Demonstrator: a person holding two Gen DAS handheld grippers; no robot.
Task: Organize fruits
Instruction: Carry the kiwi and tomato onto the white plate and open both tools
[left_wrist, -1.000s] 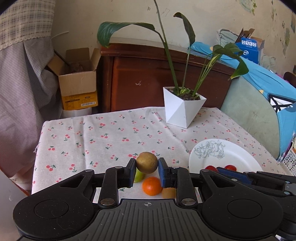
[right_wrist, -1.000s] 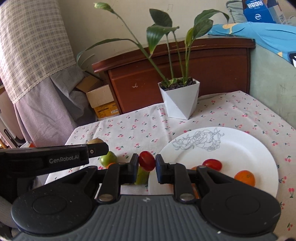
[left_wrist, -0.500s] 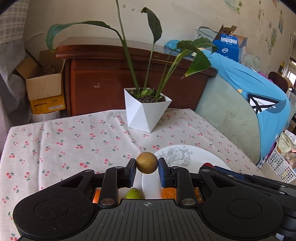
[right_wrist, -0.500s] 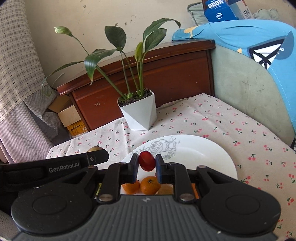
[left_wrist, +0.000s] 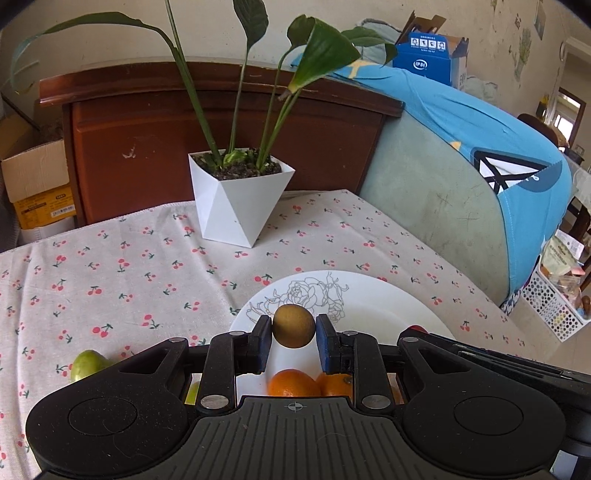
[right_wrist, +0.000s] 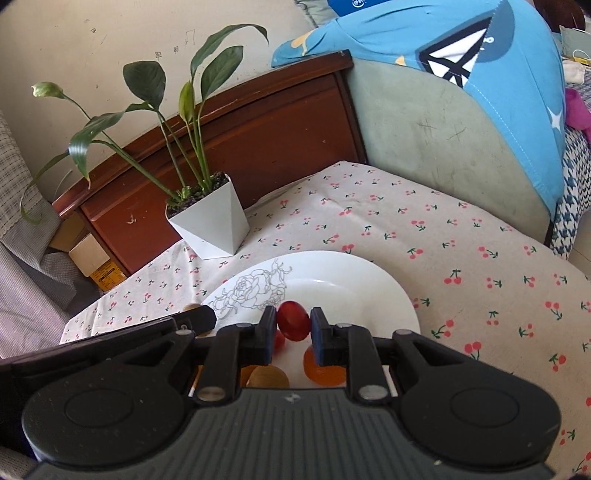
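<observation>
Left tool (left_wrist: 294, 344) is pinching a brown kiwi (left_wrist: 294, 326) above the white plate (left_wrist: 373, 306); right tool (right_wrist: 293, 335) is squeezing a red tomato (right_wrist: 293, 319) over that plate, above 2 oranges (left_wrist: 293, 383).

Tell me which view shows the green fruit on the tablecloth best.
Left wrist view: the green fruit sits unobstructed on the cherry-print tablecloth, left of the plate. The right wrist view doesn't show it.

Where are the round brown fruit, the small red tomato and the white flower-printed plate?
round brown fruit (left_wrist: 294, 325), left wrist view, its front face
small red tomato (right_wrist: 293, 319), right wrist view, its middle
white flower-printed plate (right_wrist: 354, 284), right wrist view, bare rim
</observation>
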